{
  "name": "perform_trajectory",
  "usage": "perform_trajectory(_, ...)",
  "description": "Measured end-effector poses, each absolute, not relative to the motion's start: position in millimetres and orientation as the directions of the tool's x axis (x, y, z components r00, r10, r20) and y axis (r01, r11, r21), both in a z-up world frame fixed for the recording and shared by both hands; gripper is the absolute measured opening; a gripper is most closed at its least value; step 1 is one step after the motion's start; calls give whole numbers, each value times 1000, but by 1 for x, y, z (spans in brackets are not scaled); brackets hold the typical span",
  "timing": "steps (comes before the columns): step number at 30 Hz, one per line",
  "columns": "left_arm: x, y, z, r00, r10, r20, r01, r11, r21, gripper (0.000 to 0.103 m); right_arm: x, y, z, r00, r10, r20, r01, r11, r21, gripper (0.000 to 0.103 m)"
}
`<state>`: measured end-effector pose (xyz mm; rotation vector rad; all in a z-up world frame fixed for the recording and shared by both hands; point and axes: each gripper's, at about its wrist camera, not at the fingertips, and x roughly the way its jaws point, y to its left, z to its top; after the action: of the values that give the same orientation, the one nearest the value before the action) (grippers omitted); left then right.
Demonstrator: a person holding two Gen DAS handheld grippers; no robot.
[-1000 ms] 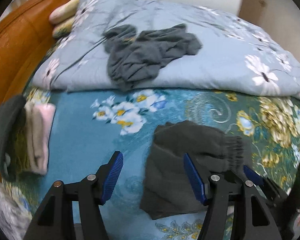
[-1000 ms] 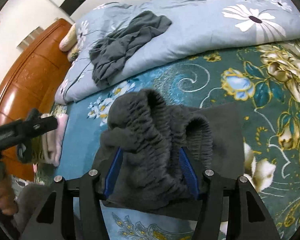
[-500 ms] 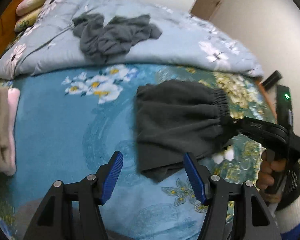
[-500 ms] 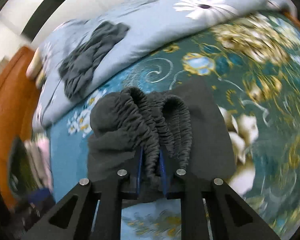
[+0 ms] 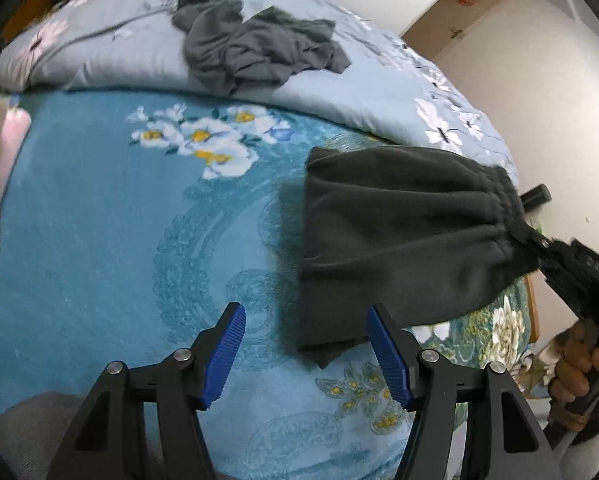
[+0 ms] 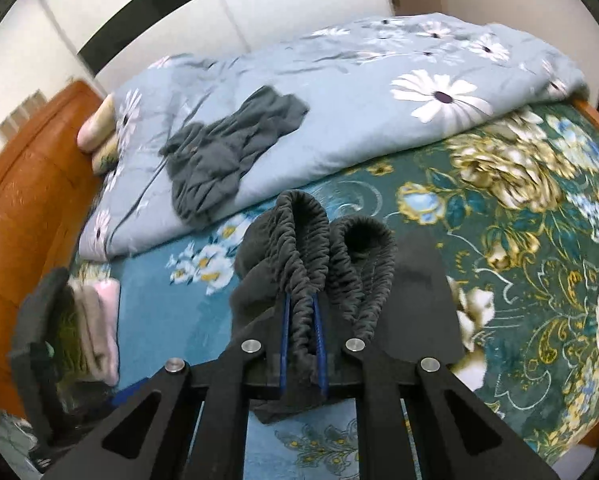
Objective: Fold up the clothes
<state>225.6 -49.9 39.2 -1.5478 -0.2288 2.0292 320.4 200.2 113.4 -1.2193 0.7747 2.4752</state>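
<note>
Dark grey shorts (image 5: 399,232) with a gathered elastic waistband (image 6: 303,240) hang from my right gripper (image 6: 300,300), lifted off the teal flowered bedspread (image 5: 99,220). Its jaws are closing, and the blue pads press a fold of the waistband between them. In the left wrist view, the right gripper (image 5: 539,246) pinches the waistband at the right, with a hand (image 5: 575,364) on its handle. My left gripper (image 5: 307,322) stands open low over the bedspread. The shorts' lower corner lies just beyond its right finger (image 5: 383,344), and nothing is between the pads.
A crumpled grey garment (image 5: 259,48) lies on the pale blue daisy duvet (image 5: 379,80) at the back. Folded pink and beige clothes (image 6: 95,320) are stacked at the left by the orange wooden headboard (image 6: 27,200). A wall rises beyond the bed's right edge.
The right gripper has closed on the waistband and lifted the shorts off the bed. The left gripper has swung right and dropped closer to the bedspread, still open.
</note>
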Motion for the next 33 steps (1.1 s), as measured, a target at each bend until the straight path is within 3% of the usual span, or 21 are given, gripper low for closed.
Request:
perform_trajectory(8,199,-37,-3,-109,550,-828,-243,-823,-514,67,325,250,75,-609,-29,-793,-501,-761,412,11)
perform_trajectory(17,183,14,-42,-55,535,-843,-272,-820,-503,67,345,297,-8,-550,-85,-831,-602,-648,466,11)
perform_trajectory(22,187,17,-39,-76,520,-851,-335,-817,-469,67,346,295,-3,-540,-68,-839,-592,-678,436,13)
perform_trajectory(28,190,22,-36,-103,492,-864,-377,-824,-424,66,330,269,40,-476,136,-869,-567,-803,185,17)
perform_trajectory(33,187,21,-38,-91,504,-859,-369,-818,-441,66,309,242,36,-517,84,-852,-467,-861,199,18)
